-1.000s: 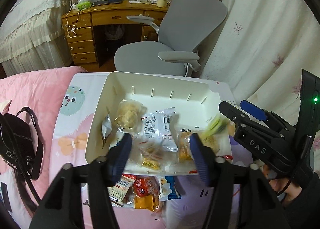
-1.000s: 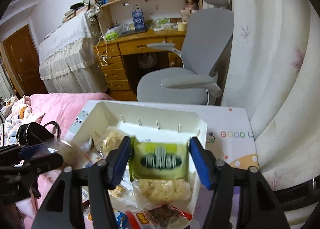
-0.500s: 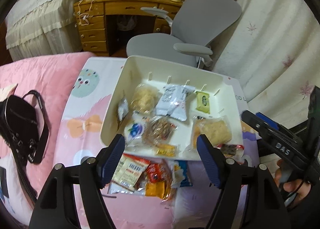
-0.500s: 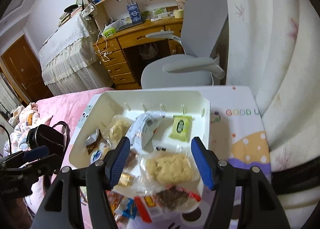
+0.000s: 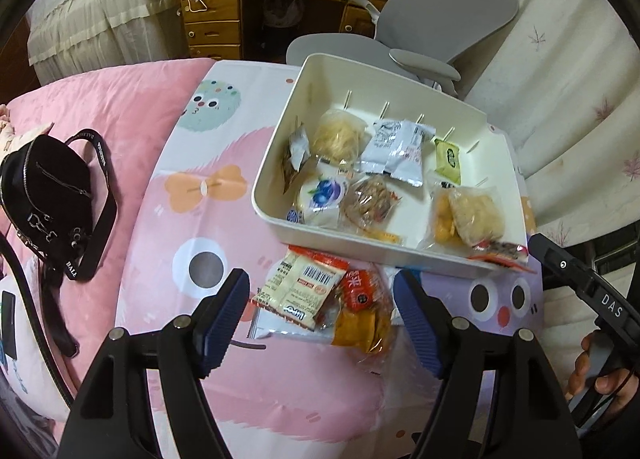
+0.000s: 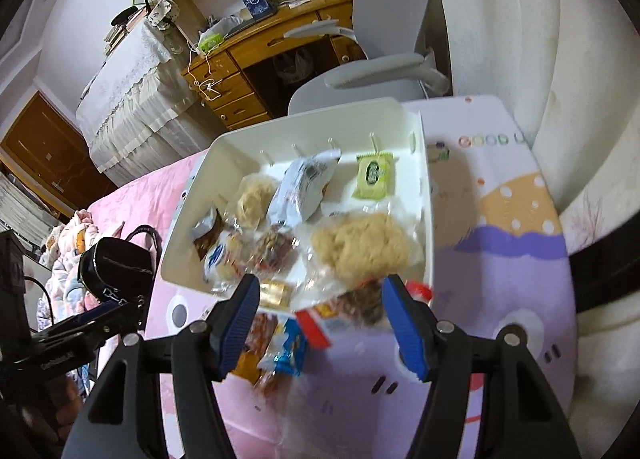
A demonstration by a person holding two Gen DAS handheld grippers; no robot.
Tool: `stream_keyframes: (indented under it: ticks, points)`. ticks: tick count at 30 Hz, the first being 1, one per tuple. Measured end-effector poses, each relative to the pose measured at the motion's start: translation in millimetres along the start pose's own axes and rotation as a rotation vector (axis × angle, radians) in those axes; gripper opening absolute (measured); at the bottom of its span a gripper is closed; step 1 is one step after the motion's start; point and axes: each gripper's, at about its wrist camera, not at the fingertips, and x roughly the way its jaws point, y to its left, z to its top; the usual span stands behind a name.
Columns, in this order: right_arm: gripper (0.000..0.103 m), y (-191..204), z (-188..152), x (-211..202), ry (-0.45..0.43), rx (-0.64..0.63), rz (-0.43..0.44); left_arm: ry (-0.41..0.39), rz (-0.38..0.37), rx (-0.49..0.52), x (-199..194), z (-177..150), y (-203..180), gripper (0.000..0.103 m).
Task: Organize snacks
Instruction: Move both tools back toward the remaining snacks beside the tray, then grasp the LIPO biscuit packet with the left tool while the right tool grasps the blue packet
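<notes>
the loose heap of crinkly plastic snack packets (image 5: pixel 320 307) is lying on the patterned pink bedspread (image 5: pixel 192 199), lower centre of the left wrist frame, just beside the near wall of the white rectangular plastic bin (image 5: pixel 276 163). the topmost cream packet with a barcode (image 5: pixel 300 287) is lying flat, its long axis running from lower left to upper right, its top edge pointing toward the bin. an orange packet (image 5: pixel 360 323) is sitting beside it, partly under a red one (image 5: pixel 362 289).

the left gripper (image 5: pixel 320 313) is hovering over this heap with its blue-padded fingers (image 5: pixel 224 311) spread wide, gripping nothing. the right gripper (image 6: pixel 316 317), lower centre of the right wrist frame, is likewise gaping and empty, over the bin's near edge.

the packets are overlapping, so a closing grip is likely to pinch two at once, or to slide off slick film. a red-edged dark packet (image 5: pixel 500 251) is hanging over the bin's near rim at centre right; a nudge could tip it out. the bin is already crowded, with a small green square packet (image 6: pixel 374 175) at its far wall, so further packets may pile and spill. a black leather handbag (image 5: pixel 44 191) is lying well apart at the left.
</notes>
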Motion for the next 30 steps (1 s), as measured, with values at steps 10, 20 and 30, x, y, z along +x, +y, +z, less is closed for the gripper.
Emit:
stream_keyframes:
  ticks: [10, 20, 30]
  points:
    - [0.063, -4, -37, 16, -0.016, 0.068, 0.036, 0.071, 0.011, 0.039, 44, -17, 8, 0.073]
    - [0.063, 2, -68, 59, 0.07, 0.056, 0.083, 0.128, 0.082, 0.115, 92, -21, 8, 0.073]
    - [0.063, 4, -87, 97, 0.143, 0.062, 0.12, 0.163, 0.109, 0.137, 118, -25, 11, 0.073]
